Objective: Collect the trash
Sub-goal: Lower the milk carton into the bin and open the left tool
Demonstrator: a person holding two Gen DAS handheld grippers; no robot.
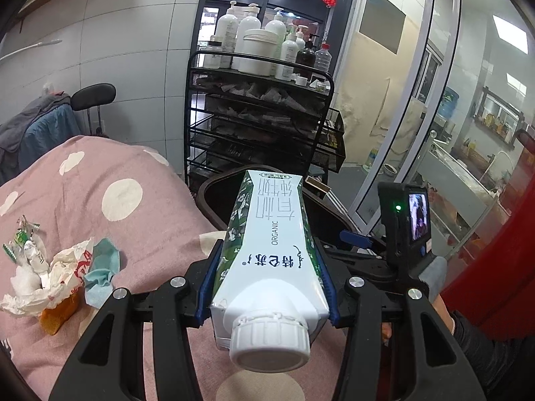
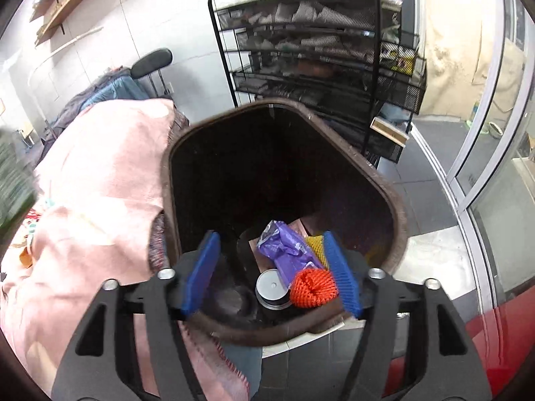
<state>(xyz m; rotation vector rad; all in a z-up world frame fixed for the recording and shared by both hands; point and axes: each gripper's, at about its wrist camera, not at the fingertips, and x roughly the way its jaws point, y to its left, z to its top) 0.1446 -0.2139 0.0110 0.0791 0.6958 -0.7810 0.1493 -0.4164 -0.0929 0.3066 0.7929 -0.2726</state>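
My left gripper (image 1: 267,280) is shut on a white and green milk carton (image 1: 267,250), cap toward the camera, held above the pink spotted blanket (image 1: 133,180). A pile of crumpled wrappers and tissue (image 1: 57,274) lies on the blanket at the left. The dark bin (image 1: 214,197) stands just beyond the carton. My right gripper (image 2: 272,267) is open and empty over the bin's (image 2: 388,187) mouth. Inside lie a purple wrapper (image 2: 284,247), an orange foam net (image 2: 311,289), a yellow net (image 2: 316,245) and a round lid (image 2: 271,284).
A black wire rack (image 1: 260,117) with bottles on top stands behind the bin. A chair with clothes (image 1: 43,123) is at the far left. Glass doors (image 1: 418,117) are on the right. The right gripper's camera unit (image 1: 404,224) shows in the left wrist view.
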